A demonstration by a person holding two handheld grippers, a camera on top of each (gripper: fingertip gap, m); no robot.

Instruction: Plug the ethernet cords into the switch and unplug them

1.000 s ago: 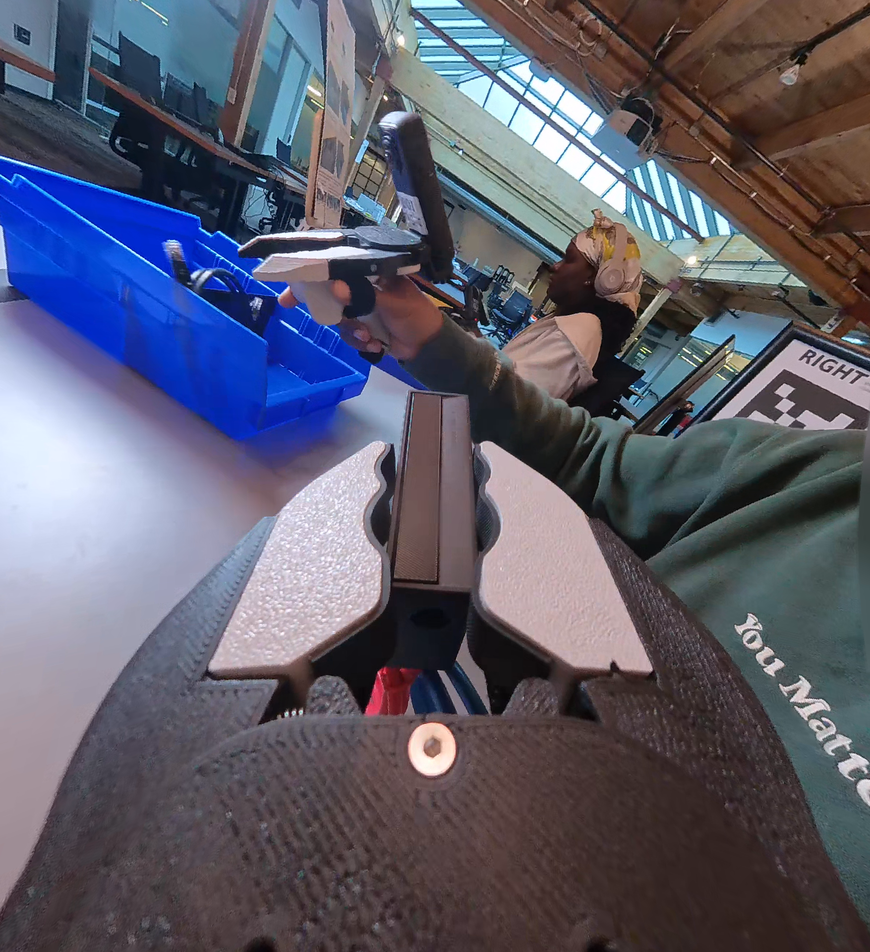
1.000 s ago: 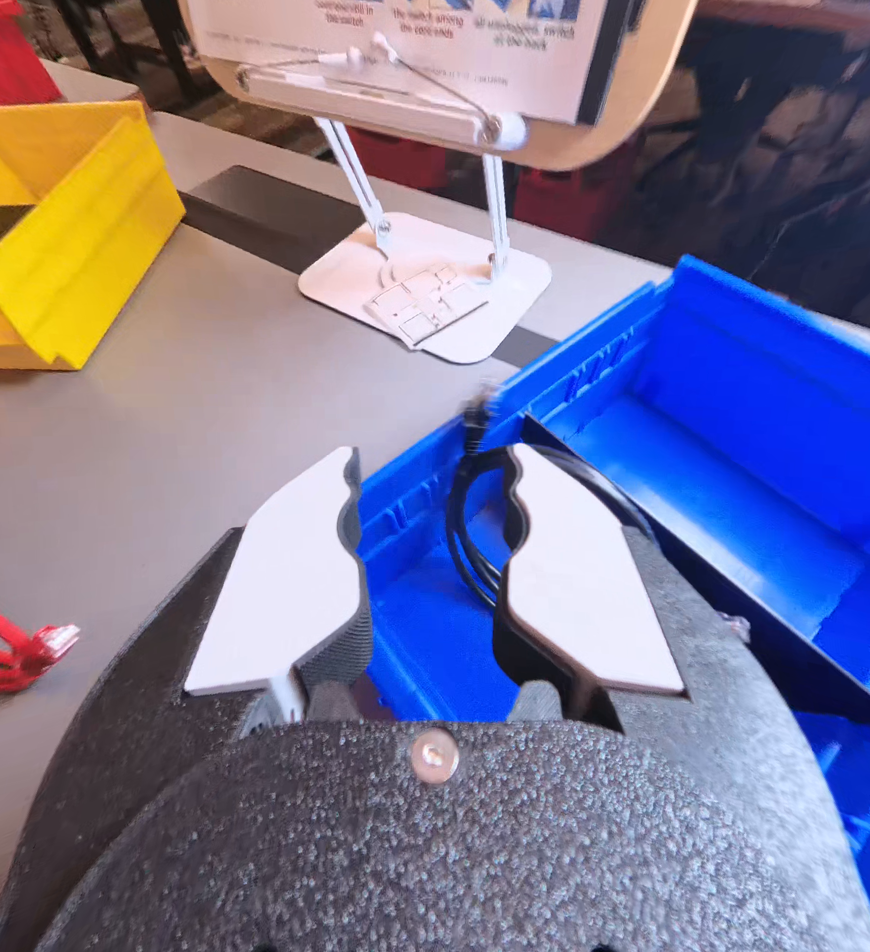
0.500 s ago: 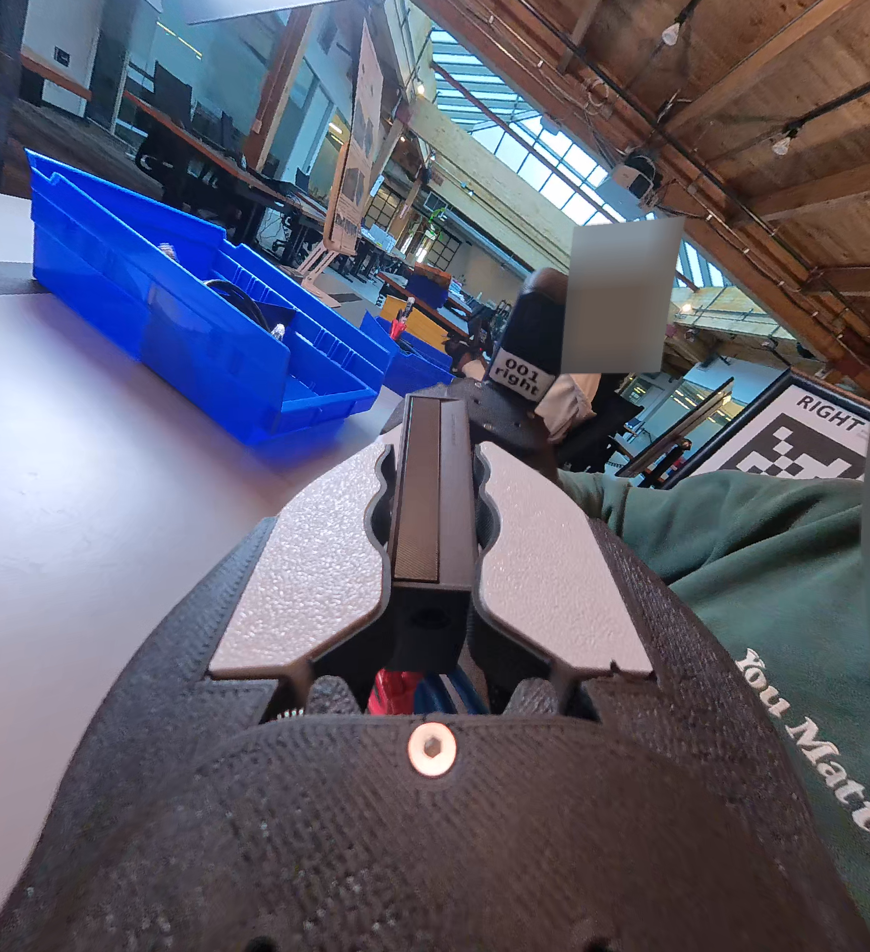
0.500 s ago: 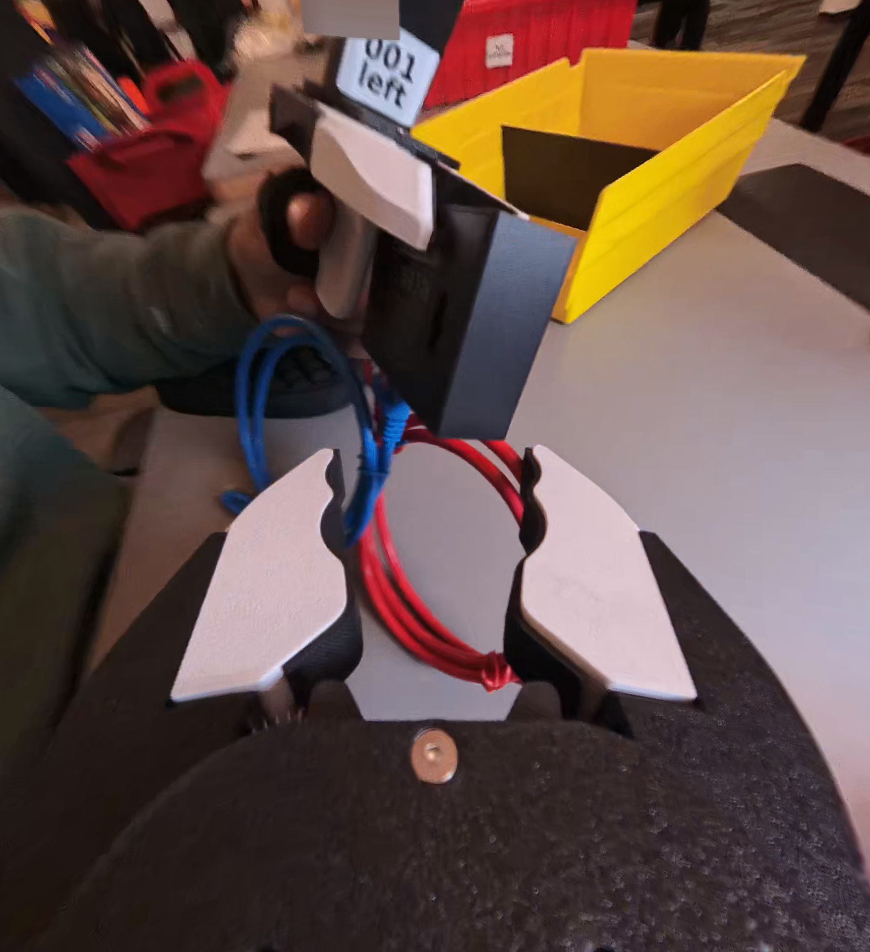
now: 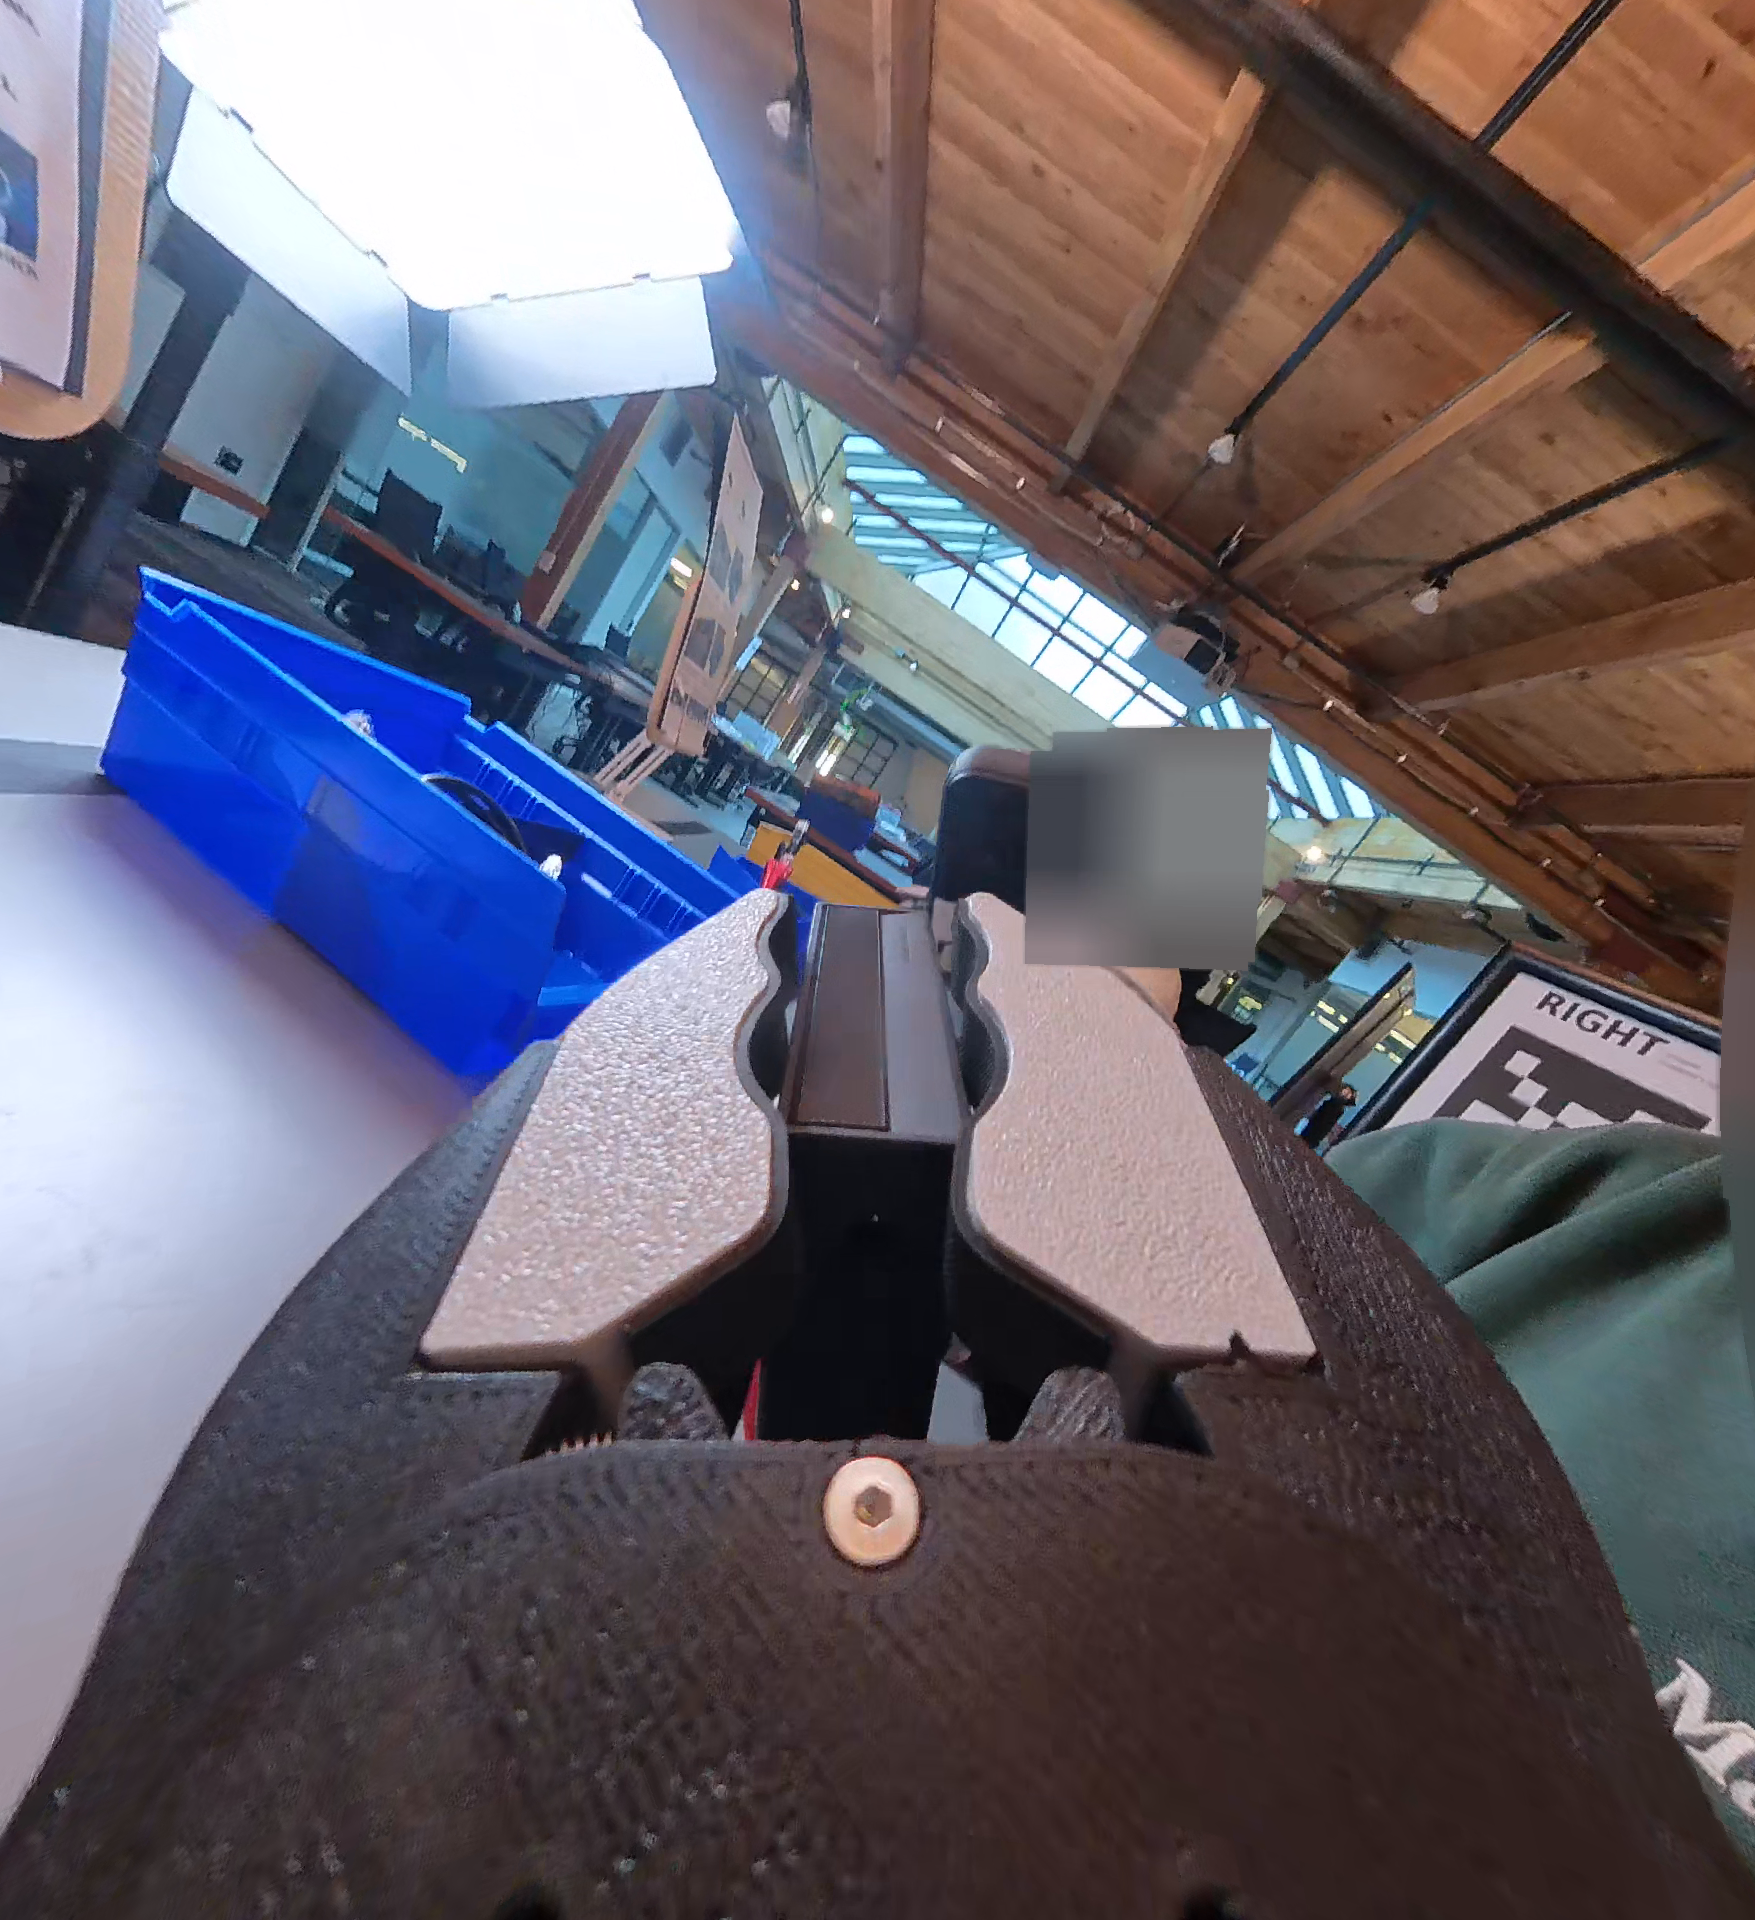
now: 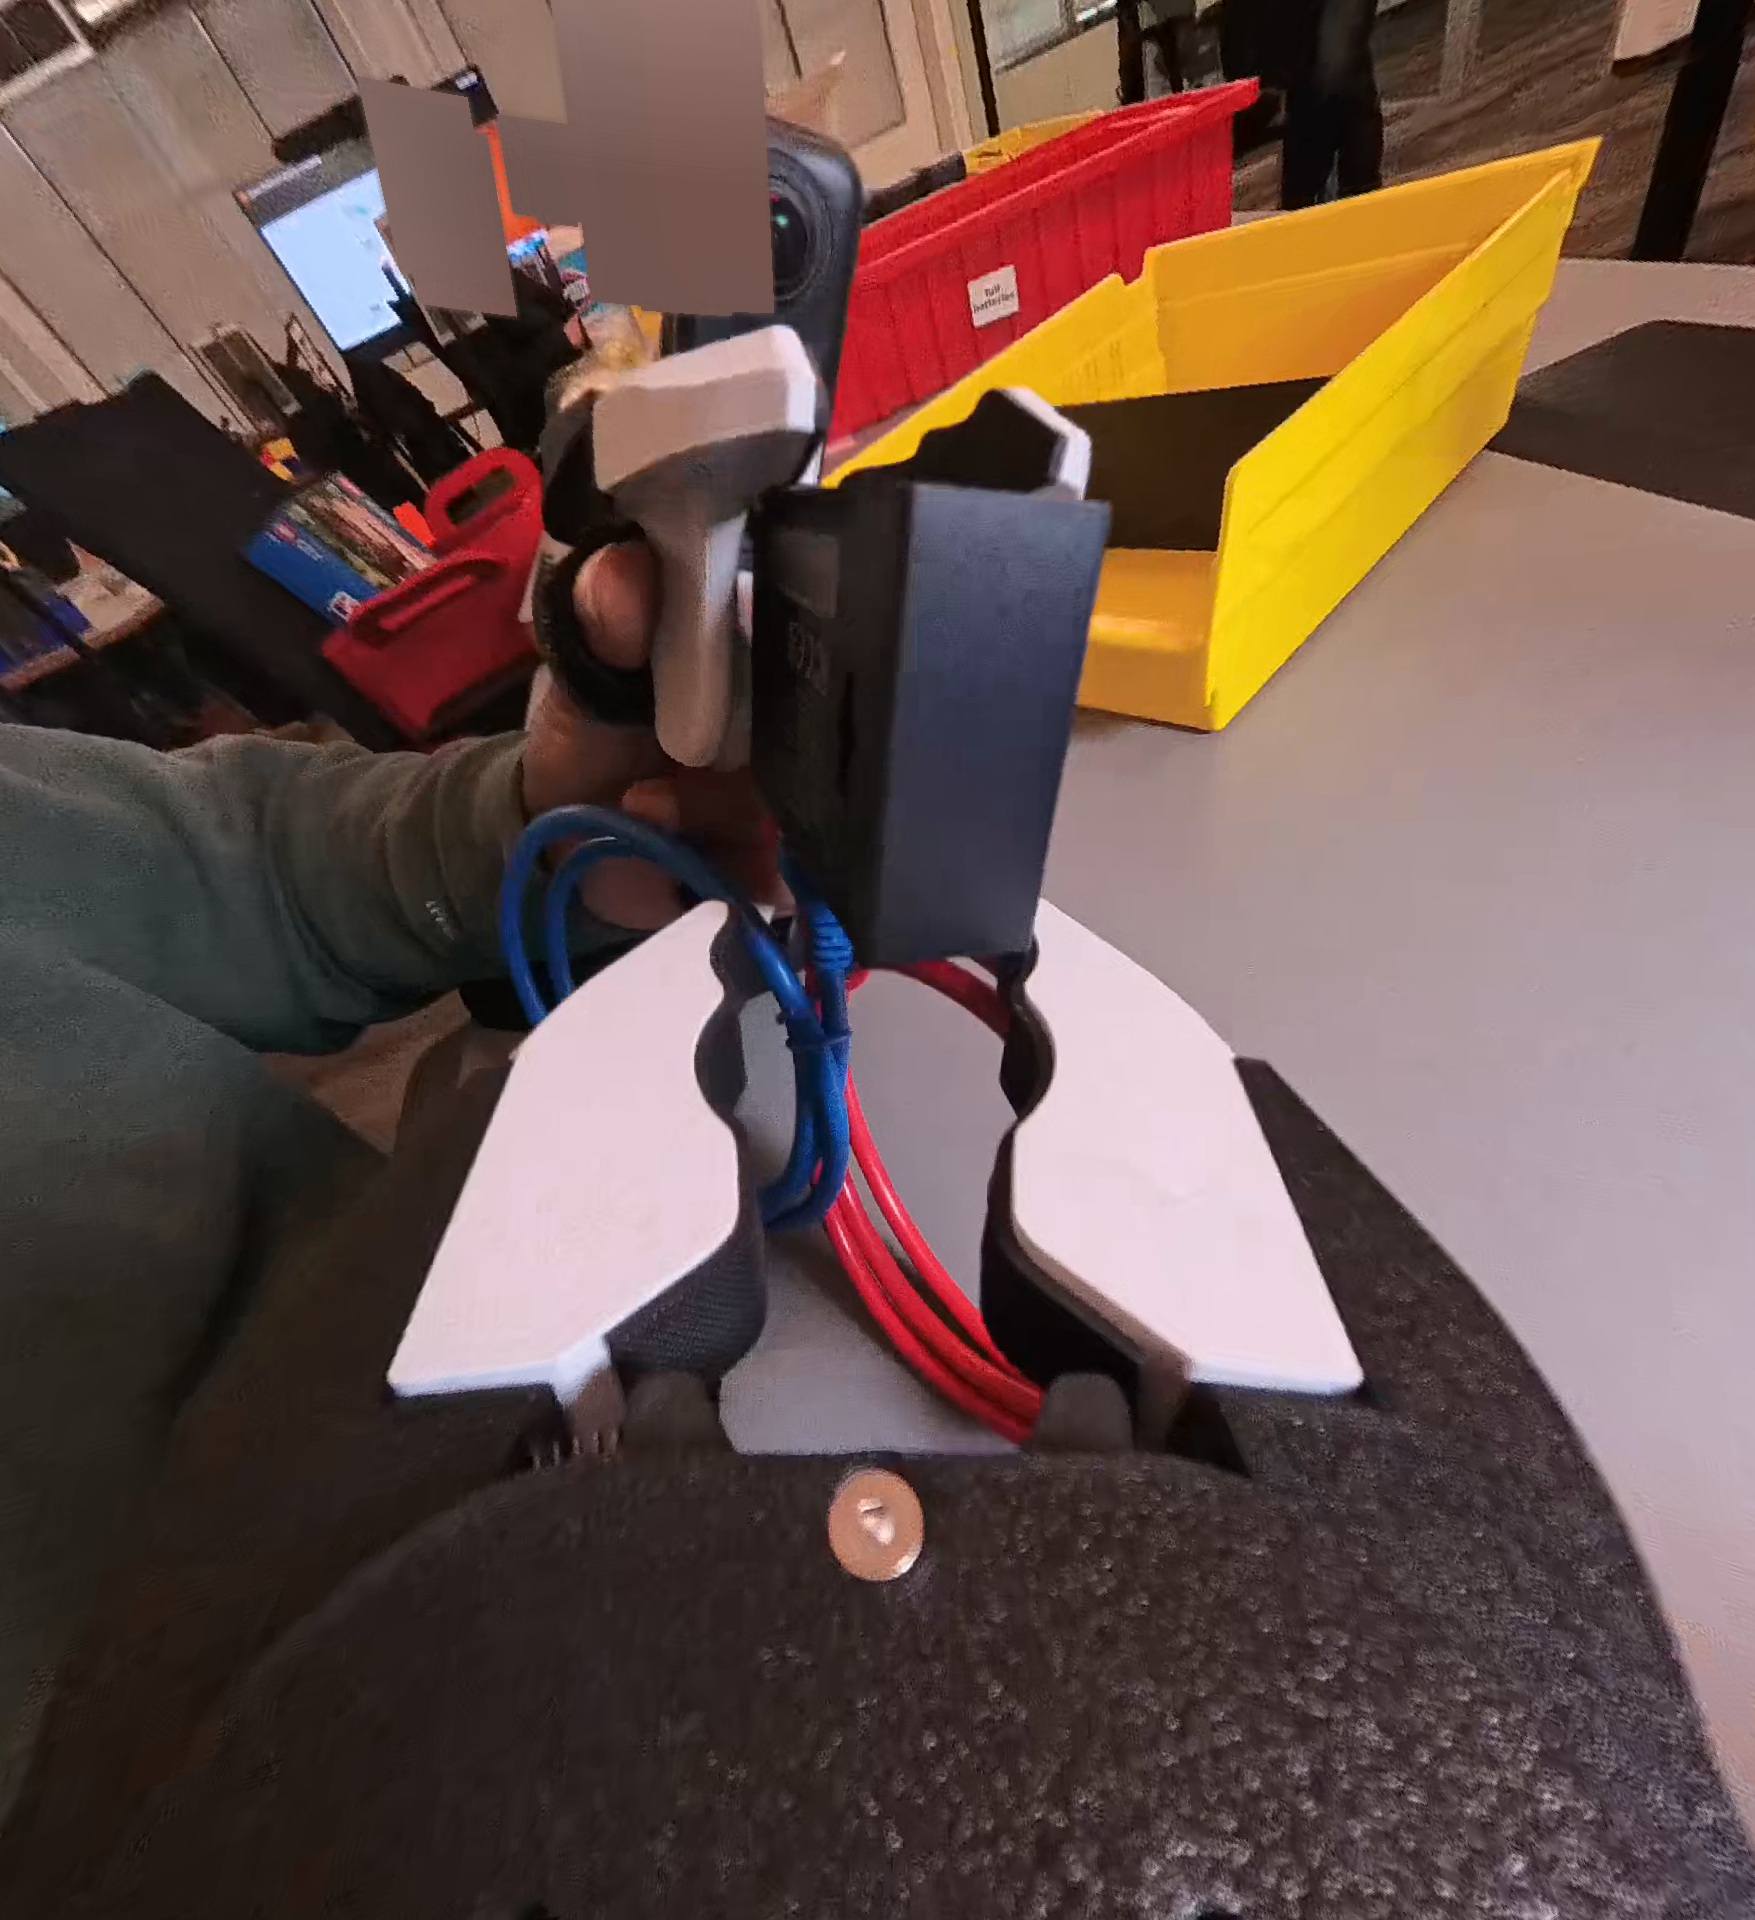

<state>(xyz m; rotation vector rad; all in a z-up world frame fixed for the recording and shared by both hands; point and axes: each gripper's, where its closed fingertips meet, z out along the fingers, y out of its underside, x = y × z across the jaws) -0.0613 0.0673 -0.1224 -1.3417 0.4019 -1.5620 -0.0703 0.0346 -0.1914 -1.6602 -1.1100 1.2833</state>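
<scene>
Switch [image 5: 873, 1049] sits clamped between the fingers of the left gripper [image 5: 871, 935], a dark slim box whose long axis runs straight out along the fingers, away from the person and tilted up off the table [image 5: 73, 1091]. In the right wrist view the switch [image 6: 966, 707] hangs lifted above the table, long axis close to upright, its lower end facing down. From that lower end a blue cord [image 6: 800, 1039] and a red cord [image 6: 914, 1268] droop in loops; whether their plugs are seated I cannot tell. Just below the switch waits the right gripper [image 6: 873, 945], its jaws apart, both cords passing through the gap without being pinched. Beyond the switch stands a yellow bin [image 6: 1372, 436]. In the left wrist view a blue bin [image 5: 353, 862] rests on the table beyond the switch, to its left.
</scene>
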